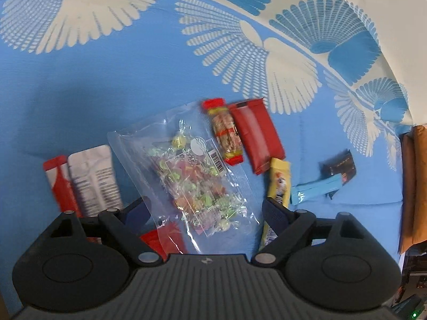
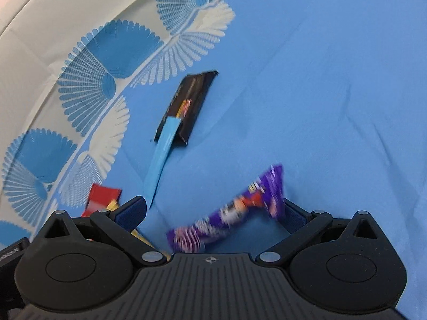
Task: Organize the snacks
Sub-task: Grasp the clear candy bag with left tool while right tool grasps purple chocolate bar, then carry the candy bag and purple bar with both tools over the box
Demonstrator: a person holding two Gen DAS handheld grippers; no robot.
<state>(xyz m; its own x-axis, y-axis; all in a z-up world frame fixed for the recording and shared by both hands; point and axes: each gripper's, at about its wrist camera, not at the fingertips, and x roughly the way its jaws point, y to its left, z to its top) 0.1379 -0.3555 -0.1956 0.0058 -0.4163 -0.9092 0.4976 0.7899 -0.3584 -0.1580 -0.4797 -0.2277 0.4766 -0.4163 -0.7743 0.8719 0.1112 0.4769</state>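
My left gripper (image 1: 206,208) is open, its fingers either side of a clear bag of wrapped candies (image 1: 186,170) on the blue patterned cloth (image 1: 133,74). Beyond the bag lie a red-ended snack roll (image 1: 225,132), a red pack (image 1: 257,136), a yellow bar (image 1: 279,186), a light blue stick (image 1: 316,188) and a dark pack (image 1: 340,166). A white pouch (image 1: 92,178) and a red pouch (image 1: 60,184) lie left. My right gripper (image 2: 216,213) is open; a blurred purple wrapper (image 2: 229,213) lies between its fingers. The dark pack (image 2: 189,104) and blue stick (image 2: 162,146) lie ahead.
An orange-brown object (image 1: 413,186) stands at the right edge in the left wrist view. A red wrapper (image 1: 162,238) lies under the candy bag's near corner. A red pack (image 2: 101,196) shows at the left in the right wrist view. The cloth's cream border (image 2: 40,26) runs far left.
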